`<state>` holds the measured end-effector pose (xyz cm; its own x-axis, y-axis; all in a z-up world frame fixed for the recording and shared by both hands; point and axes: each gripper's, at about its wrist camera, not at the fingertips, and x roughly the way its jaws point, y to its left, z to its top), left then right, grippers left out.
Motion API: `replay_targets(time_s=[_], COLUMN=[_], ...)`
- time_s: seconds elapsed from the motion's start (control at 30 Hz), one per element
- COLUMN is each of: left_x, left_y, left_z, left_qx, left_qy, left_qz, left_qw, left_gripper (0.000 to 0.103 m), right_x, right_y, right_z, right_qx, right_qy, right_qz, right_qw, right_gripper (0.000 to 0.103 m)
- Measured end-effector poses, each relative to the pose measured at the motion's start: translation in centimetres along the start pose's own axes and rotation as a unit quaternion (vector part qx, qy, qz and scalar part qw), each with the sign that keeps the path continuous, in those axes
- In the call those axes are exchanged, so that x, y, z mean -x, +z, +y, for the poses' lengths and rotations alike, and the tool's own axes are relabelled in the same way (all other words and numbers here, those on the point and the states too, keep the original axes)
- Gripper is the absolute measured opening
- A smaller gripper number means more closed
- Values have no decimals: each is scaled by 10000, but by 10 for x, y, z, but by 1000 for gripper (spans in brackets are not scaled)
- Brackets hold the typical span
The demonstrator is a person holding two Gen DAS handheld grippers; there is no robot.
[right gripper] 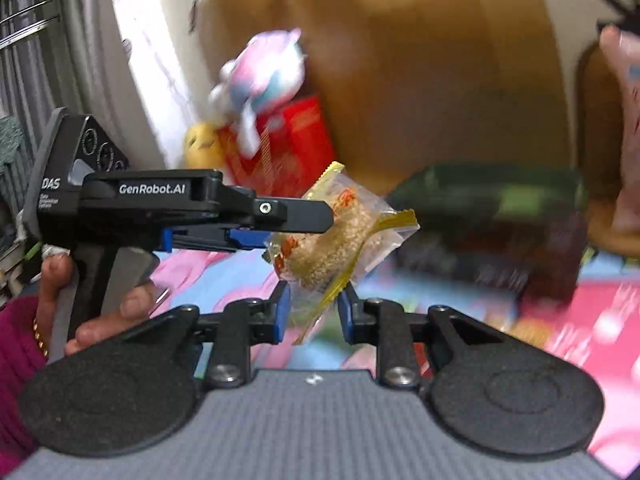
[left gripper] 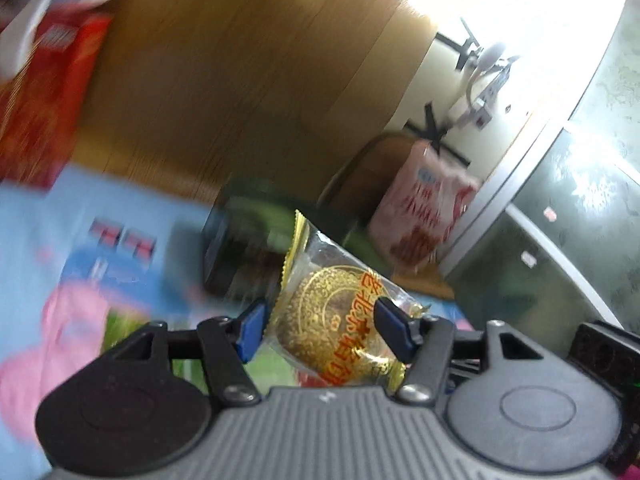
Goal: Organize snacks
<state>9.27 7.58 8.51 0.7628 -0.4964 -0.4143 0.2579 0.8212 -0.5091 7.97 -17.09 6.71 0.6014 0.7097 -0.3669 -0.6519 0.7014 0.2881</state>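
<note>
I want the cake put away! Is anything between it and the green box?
Nothing visible. The left claw holds the wrapped cake up above the mat, and the dark green box sits just behind it with open air between. Right claw waits below.

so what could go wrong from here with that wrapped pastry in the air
The left gripper pinches the wrapped pastry through slippery clear film, so it could slide out above the colourful mat. The right gripper has its fingers either side of the wrapper's lower edge; closing and pulling might tear the film or crush the pastry. Both views are motion-blurred, so the dark green box may be missed.
</note>
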Motion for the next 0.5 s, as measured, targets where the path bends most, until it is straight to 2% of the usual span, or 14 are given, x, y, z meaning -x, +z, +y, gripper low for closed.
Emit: replay_targets(time_s=[0.1,0.23,0.37,0.47,0.5], left_x=[-32,-78,-112,-126,-127], left_y=[28,55,63,65,65], left_z=[-7,-5,1,9,11], left_qx=[-57,37,70,69,84], left_qy=[-11,43,248,429,431], left_qz=[-139,-70,120,270,289], left_qw=[9999,10000,9996,9987,9986], left_gripper=[62,62,62,63,65], right_x=[-14,-38,-58,-71,-70], right_y=[23,41,49,46,43], right_z=[-24,-60,-76,-81,-80], right_qx=[24,-159,-56,89,151], right_qy=[-296,-575,-908,-1385,-1514], right_qz=[-109,-50,-43,-25,-74], right_qw=[9995,9982,9958,9903,9883], right_gripper=[29,29,32,35,39])
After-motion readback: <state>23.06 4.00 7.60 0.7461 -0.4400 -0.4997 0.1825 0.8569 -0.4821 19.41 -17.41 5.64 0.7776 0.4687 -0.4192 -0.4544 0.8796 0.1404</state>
